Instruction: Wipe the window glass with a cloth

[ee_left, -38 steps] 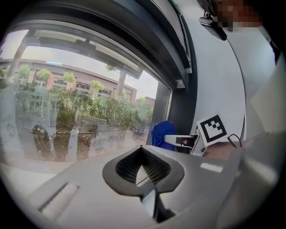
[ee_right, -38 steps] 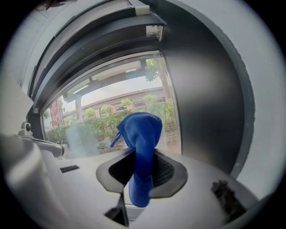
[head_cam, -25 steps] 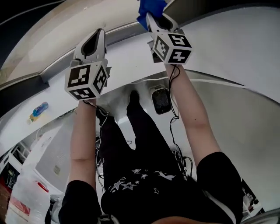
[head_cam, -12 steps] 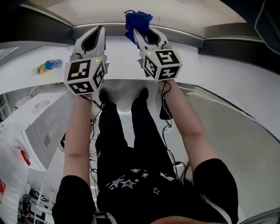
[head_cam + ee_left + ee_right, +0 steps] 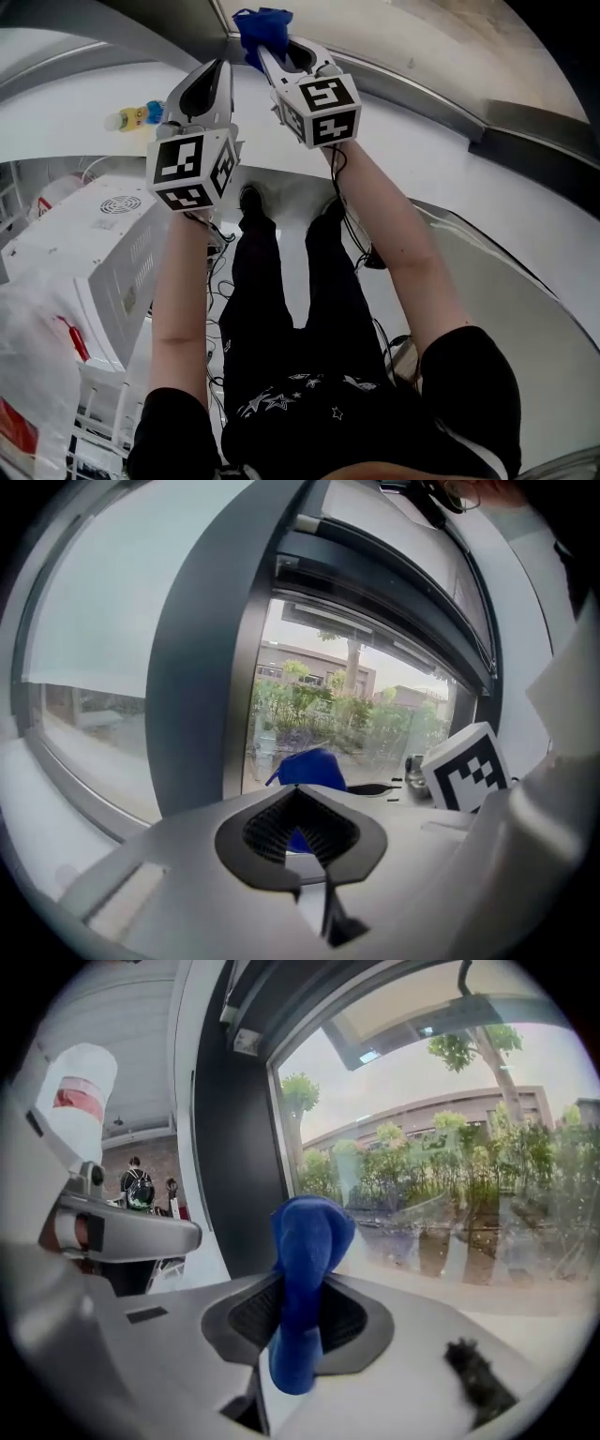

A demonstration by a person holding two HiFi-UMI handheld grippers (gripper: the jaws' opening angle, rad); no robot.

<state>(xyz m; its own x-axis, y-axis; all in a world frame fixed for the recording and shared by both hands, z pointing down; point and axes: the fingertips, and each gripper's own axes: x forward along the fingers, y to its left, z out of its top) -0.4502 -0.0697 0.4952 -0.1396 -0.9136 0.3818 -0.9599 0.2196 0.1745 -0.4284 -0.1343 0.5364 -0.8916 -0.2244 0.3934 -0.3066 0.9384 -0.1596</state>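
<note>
- My right gripper [image 5: 272,58] has its jaws closed on the blue cloth [image 5: 302,1279], which sticks up from between them.
- The window glass [image 5: 450,1194] is ahead of these jaws.
- My left gripper [image 5: 216,73] has its jaws closed with nothing between them.

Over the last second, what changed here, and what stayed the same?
Both grippers swept to the person's left along the window glass: the right gripper carried the blue cloth toward the bottle, the left gripper alongside. Nothing taken or released. Unchanged: right fingers clamp the cloth; left fingers shut, empty.
</note>
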